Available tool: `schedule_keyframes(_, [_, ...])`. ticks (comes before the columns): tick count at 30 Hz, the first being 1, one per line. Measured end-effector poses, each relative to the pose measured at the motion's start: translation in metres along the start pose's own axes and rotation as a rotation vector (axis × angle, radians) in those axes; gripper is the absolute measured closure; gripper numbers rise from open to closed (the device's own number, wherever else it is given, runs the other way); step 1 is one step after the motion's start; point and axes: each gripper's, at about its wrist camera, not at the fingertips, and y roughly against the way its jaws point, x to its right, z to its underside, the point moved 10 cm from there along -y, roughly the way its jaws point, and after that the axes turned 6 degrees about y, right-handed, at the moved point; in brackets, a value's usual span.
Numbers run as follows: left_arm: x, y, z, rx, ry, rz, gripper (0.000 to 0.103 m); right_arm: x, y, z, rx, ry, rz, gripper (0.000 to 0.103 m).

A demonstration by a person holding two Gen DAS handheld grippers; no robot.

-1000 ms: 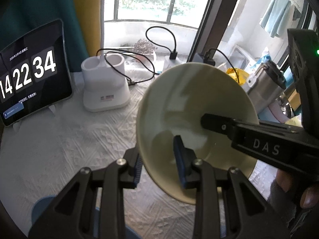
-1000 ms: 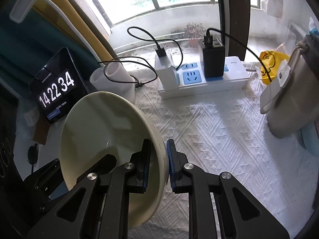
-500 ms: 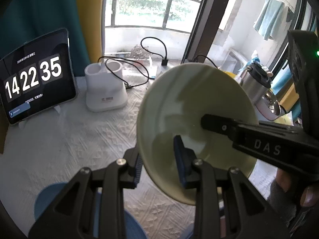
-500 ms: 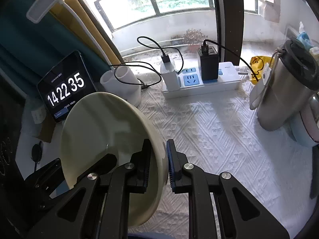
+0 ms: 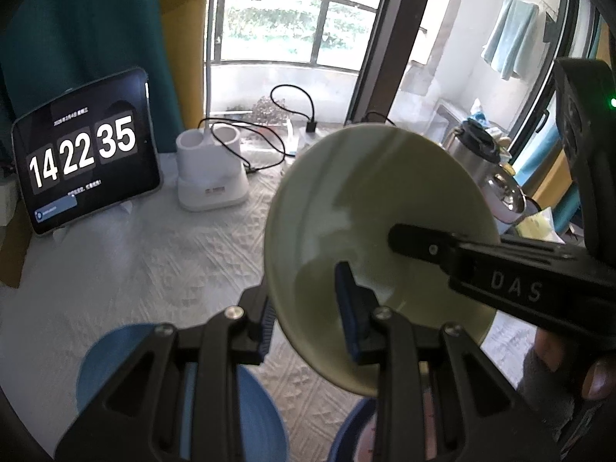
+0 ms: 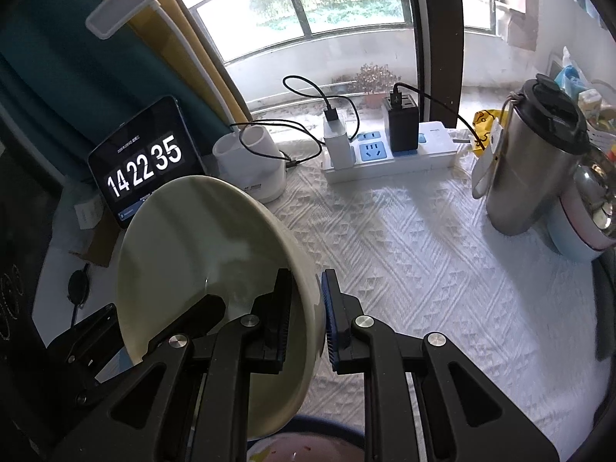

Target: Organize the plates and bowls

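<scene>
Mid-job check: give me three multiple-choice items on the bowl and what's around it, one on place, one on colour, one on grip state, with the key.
1. Where is the cream bowl?
A. flat on the tablecloth
B. held up, tilted
C. inside the steel flask

2. What colour is the dish lying below the left gripper?
A. blue
B. red
C. black

3. How is the bowl gripped?
A. by neither gripper
B. by the left only
C. by both, each clamping the rim

Key: B, the bowl hangs tilted above the tablecloth; A, its rim shows blue; C, the right gripper and the left each have one finger inside and one outside the rim.
</scene>
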Motion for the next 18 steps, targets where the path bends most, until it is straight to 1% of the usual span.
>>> schedule_keyframes(18, [0.007,0.036,0.028,0.023,-0.006,0.006,0.073,-0.017,0.031,0.031,0.018,0.007,-0.003,0.086])
